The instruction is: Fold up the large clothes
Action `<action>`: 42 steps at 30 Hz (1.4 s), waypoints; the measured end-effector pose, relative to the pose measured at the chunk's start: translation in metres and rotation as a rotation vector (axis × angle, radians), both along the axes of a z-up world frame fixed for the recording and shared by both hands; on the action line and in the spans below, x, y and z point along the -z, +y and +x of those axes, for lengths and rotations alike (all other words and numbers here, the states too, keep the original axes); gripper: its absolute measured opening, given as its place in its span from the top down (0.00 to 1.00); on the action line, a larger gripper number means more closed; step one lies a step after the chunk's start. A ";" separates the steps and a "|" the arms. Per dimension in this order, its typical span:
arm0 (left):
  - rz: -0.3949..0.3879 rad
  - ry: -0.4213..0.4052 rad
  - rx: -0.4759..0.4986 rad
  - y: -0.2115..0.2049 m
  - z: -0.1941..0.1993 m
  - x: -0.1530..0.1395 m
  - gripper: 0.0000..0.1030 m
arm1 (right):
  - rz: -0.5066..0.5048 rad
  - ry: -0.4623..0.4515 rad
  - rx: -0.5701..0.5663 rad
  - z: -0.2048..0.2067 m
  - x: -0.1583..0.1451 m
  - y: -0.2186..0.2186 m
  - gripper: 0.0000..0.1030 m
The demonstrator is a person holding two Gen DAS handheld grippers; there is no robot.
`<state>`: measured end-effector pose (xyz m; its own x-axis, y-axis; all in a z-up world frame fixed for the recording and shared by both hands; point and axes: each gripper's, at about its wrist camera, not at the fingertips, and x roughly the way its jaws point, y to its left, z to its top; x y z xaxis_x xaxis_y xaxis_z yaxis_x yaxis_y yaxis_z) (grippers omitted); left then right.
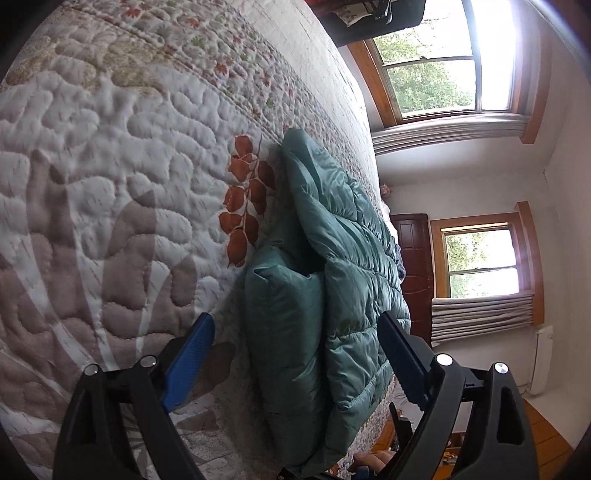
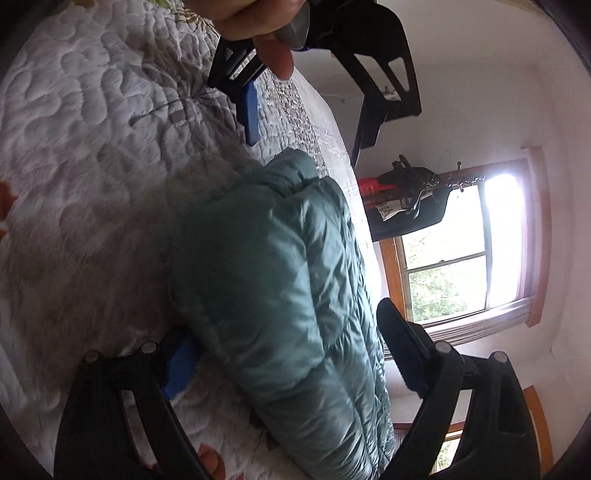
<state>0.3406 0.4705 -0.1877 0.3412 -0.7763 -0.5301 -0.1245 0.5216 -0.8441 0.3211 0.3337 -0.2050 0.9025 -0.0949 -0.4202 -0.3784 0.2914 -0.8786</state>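
A teal quilted puffer jacket (image 1: 332, 280) lies bunched and partly folded on a bed covered by a white quilted bedspread (image 1: 110, 155) printed with rust-coloured leaves (image 1: 245, 199). The jacket sits near the edge of the bed that faces the windows (image 1: 432, 59).

The left hand-held gripper (image 1: 295, 350) has its blue-padded fingers spread wide, one on either side of the jacket's near end, gripping nothing. The right hand-held gripper (image 2: 284, 354) is likewise spread open, straddling the jacket (image 2: 280, 295) without closing on it.

In the right wrist view, the left hand-held gripper (image 2: 306, 122) appears beyond the jacket's far end, held by a person's hand (image 2: 258, 18).
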 end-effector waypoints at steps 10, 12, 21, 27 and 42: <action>-0.003 0.015 0.020 -0.012 0.017 0.004 0.12 | 0.089 0.035 0.029 0.026 0.003 0.012 0.73; 0.003 0.011 0.036 -0.019 0.023 0.002 0.12 | 0.138 0.033 0.026 0.026 -0.007 0.008 0.76; 0.046 0.042 0.065 -0.059 0.054 -0.002 0.39 | 0.273 0.046 0.028 0.029 -0.040 -0.008 0.77; 0.102 0.042 0.058 -0.067 0.057 -0.026 0.64 | 0.357 0.066 0.033 0.035 -0.054 -0.014 0.77; 0.359 0.020 0.068 -0.127 0.083 -0.129 0.71 | 0.791 0.154 0.114 0.037 -0.124 -0.070 0.77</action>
